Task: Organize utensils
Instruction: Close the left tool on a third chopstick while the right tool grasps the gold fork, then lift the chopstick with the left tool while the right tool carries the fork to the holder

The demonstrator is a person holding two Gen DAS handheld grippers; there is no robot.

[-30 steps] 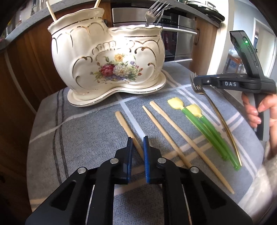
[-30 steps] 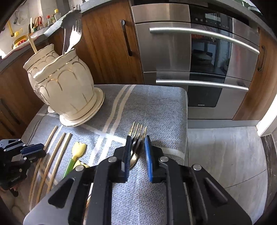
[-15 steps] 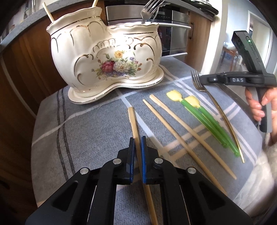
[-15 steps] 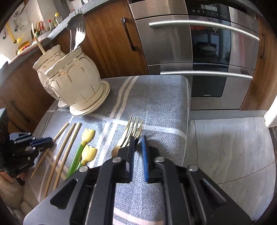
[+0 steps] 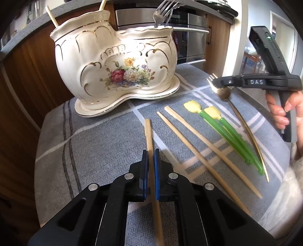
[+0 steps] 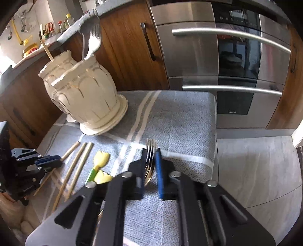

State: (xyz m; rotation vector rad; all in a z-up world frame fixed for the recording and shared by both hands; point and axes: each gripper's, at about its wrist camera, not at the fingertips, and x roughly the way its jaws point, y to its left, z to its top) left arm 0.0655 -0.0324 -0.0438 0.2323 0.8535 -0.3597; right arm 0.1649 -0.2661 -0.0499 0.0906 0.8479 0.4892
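Note:
My left gripper (image 5: 151, 151) is shut on a wooden chopstick (image 5: 148, 132), which points toward the white floral ceramic holder (image 5: 117, 62). Two more chopsticks (image 5: 198, 143) and two green-handled yellow picks (image 5: 227, 132) lie on the grey cloth to its right. My right gripper (image 6: 151, 151) is shut on a gold fork (image 6: 150, 157), gripped by its head; it also shows in the left wrist view (image 5: 223, 92). The holder (image 6: 81, 94) has silver forks (image 5: 162, 13) and chopsticks standing in it.
The grey striped cloth (image 5: 85, 151) covers a small surface with a drop at its right edge (image 6: 215, 142). Wooden cabinets (image 6: 128, 47) and a steel oven (image 6: 217, 62) stand behind. The person's hand (image 5: 282, 109) holds the right gripper.
My left gripper closed on the chopstick and turned it to point at the holder. My right gripper closed on the fork head and tilted it up off the cloth.

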